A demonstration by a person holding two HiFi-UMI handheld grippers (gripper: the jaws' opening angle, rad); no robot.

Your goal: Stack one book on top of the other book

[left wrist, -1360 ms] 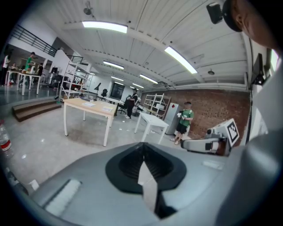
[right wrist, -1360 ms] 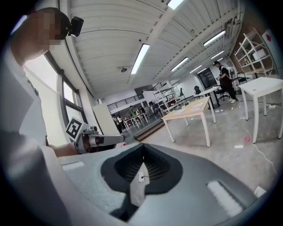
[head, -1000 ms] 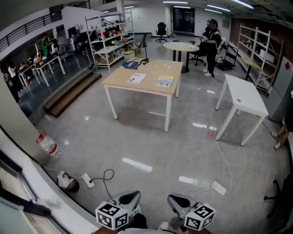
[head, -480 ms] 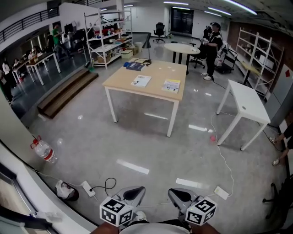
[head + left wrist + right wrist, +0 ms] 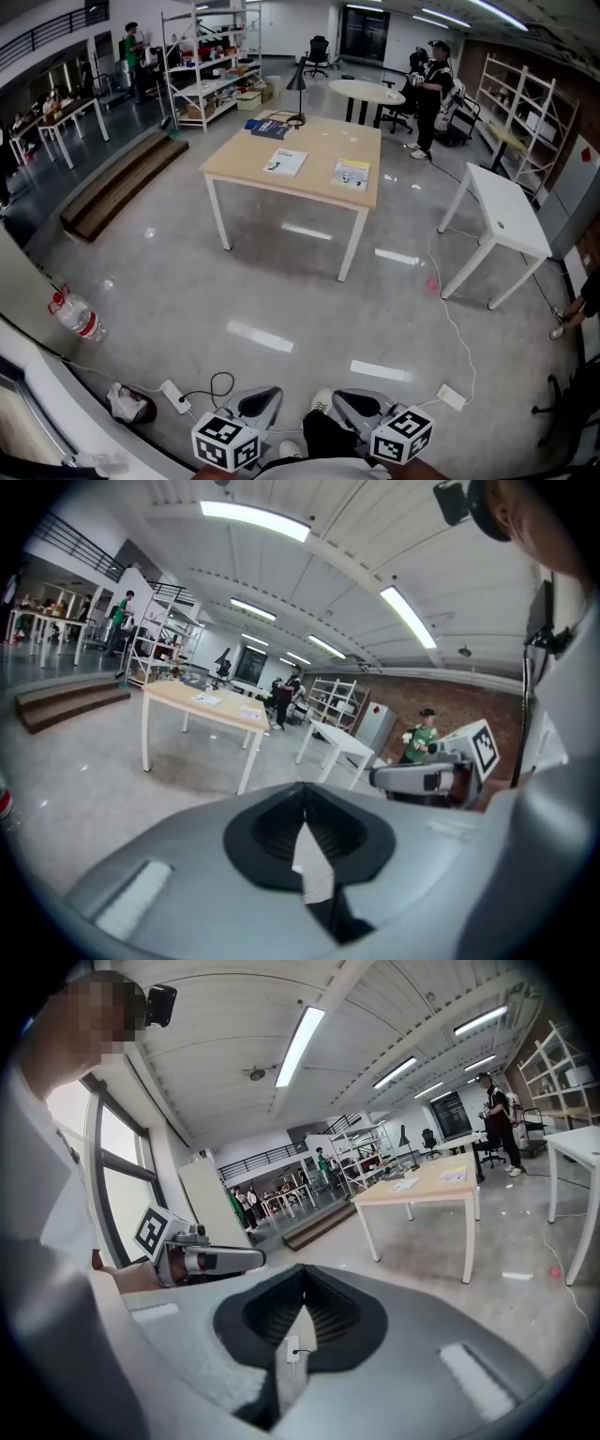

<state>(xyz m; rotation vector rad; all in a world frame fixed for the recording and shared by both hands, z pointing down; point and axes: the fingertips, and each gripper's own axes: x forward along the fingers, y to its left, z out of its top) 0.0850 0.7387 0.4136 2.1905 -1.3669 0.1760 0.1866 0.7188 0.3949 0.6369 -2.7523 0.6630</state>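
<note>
Two books lie flat and apart on the wooden table across the floor: a white one and a yellow-green one. A blue book lies at the table's far corner. My left gripper and right gripper are at the bottom edge of the head view, side by side, far from the table. Both are shut with nothing between the jaws. The left gripper view shows its closed jaws, the left gripper, with the table beyond. The right gripper likewise faces the table.
A white table stands at the right, a round table and a person behind. Shelves and wooden steps are on the left. A water bottle, a power strip and cables lie on the floor nearby.
Both grippers and the head camera have moved forward over the floor toward the wooden table, which shows slightly nearer. The jaws stayed shut.
</note>
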